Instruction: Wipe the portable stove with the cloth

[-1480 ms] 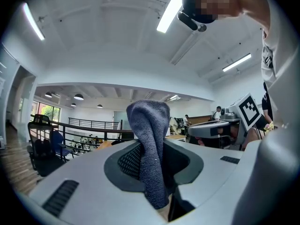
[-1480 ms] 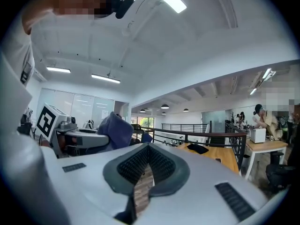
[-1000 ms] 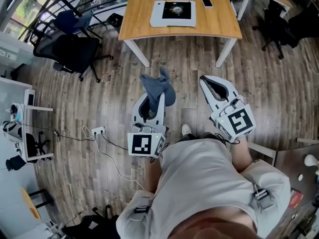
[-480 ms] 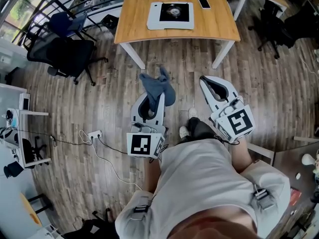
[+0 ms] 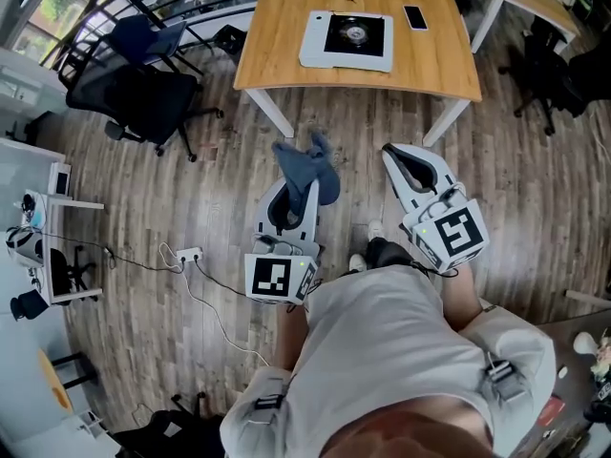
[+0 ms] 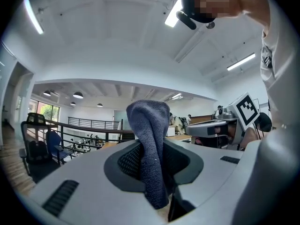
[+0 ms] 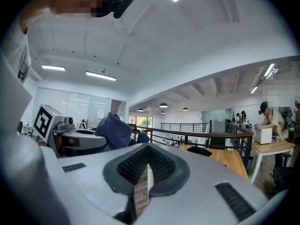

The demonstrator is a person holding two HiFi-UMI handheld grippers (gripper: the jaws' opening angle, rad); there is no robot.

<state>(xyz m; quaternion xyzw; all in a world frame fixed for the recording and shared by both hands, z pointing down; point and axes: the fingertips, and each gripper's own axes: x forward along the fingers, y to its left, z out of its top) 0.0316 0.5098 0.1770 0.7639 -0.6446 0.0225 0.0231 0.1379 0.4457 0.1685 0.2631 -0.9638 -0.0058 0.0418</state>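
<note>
Portable stove [image 5: 347,38] sits mid-table [image 5: 277,46], nearer the far edge, phone [image 5: 415,17] just beside it, both well apart from the grippers. Cloth [image 6: 147,125] is pinched in the left hand-held gripper [image 5: 300,191], most of it flopping loose past the jaws, so it may pull out or bunch on the burner. Right hand-held gripper [image 7: 147,170] is closed and empty. An unbraced stove may slide toward the phone.

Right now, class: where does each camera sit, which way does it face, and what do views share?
Head view: on the head, steeply down at table, portable stove; shows torso, left hand-held gripper, right hand-held gripper.
Left gripper view: level along jaws shut on cloth.
Right gripper view: level along shut, empty jaws.
Shared: cloth in all three.
</note>
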